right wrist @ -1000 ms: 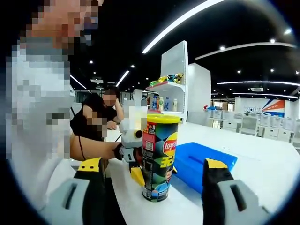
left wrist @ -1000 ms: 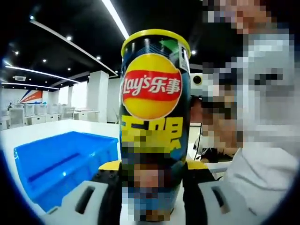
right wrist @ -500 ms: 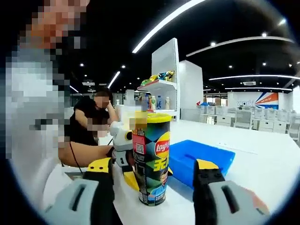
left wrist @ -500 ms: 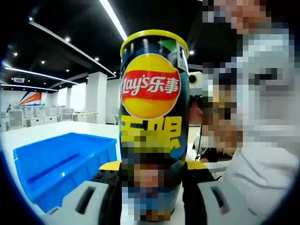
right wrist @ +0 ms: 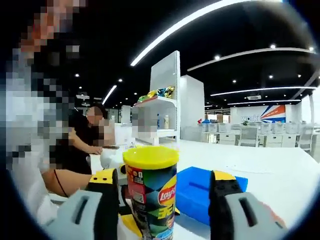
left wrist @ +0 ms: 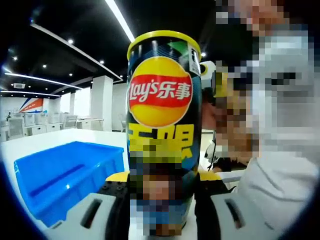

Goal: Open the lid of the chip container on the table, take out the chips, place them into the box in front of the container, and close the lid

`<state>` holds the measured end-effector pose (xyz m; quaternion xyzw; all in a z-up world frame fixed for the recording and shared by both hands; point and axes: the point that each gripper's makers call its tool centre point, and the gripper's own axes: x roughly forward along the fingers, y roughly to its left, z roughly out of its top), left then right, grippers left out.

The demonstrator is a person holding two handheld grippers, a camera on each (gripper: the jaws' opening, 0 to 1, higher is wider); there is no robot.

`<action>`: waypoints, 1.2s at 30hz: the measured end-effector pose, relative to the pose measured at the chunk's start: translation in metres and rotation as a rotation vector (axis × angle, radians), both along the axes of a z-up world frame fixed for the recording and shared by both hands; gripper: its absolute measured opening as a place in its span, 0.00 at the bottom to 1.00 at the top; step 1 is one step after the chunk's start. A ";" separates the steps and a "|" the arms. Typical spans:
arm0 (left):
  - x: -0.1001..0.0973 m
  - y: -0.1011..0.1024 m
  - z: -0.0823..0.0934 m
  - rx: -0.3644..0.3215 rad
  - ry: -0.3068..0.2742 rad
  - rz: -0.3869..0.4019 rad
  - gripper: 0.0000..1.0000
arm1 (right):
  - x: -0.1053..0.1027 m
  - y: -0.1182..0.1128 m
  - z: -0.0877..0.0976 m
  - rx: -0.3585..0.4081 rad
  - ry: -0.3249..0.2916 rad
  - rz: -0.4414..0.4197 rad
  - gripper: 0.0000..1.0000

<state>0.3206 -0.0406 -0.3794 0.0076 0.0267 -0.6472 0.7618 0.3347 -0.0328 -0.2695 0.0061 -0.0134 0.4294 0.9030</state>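
A tall dark Lay's chip can (left wrist: 162,125) with a yellow lid (left wrist: 165,37) stands upright on the white table. My left gripper (left wrist: 163,177) is shut on its lower part, a yellow-tipped jaw pressed to each side. In the right gripper view the can (right wrist: 152,200) stands low between the jaws of my right gripper (right wrist: 164,176), which is open and level with the lid (right wrist: 150,156), touching nothing. A part of the right gripper (left wrist: 212,82) shows beside the can's top. The blue box (left wrist: 65,175) lies next to the can, also seen as the blue box (right wrist: 200,195).
The white table (right wrist: 280,175) stretches out past the box. A person in black (right wrist: 82,142) sits behind the can. A white shelf unit (right wrist: 162,115) with goods stands farther back. A white sleeve (left wrist: 280,190) is close on the right of the left gripper view.
My right gripper has risen and come closer to the can, so the lid now sits between its open jaws. The left gripper and the can have stayed put.
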 end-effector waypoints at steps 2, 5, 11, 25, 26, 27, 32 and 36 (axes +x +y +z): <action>0.000 0.000 0.000 0.001 0.000 -0.001 0.49 | 0.000 0.003 0.003 0.007 0.002 0.006 0.68; -0.001 -0.001 0.000 0.006 0.000 -0.001 0.49 | -0.003 0.015 0.004 -0.006 -0.009 0.022 0.69; -0.001 -0.001 0.000 0.010 0.000 -0.001 0.49 | -0.003 0.029 0.006 -0.018 -0.022 0.039 0.67; -0.001 -0.002 0.000 0.012 -0.001 -0.002 0.49 | 0.004 0.034 0.005 -0.060 -0.071 0.022 0.52; -0.001 -0.002 0.000 0.012 0.000 -0.002 0.49 | 0.004 0.034 0.006 -0.056 -0.069 0.019 0.52; 0.000 -0.001 0.000 0.013 0.000 -0.001 0.49 | 0.004 0.034 0.006 -0.047 -0.069 0.010 0.52; 0.000 -0.001 -0.001 0.026 0.007 0.004 0.49 | 0.003 0.035 0.008 -0.039 -0.101 0.013 0.52; 0.000 0.000 -0.001 0.033 0.002 0.004 0.49 | 0.002 0.035 0.009 -0.017 -0.117 0.020 0.52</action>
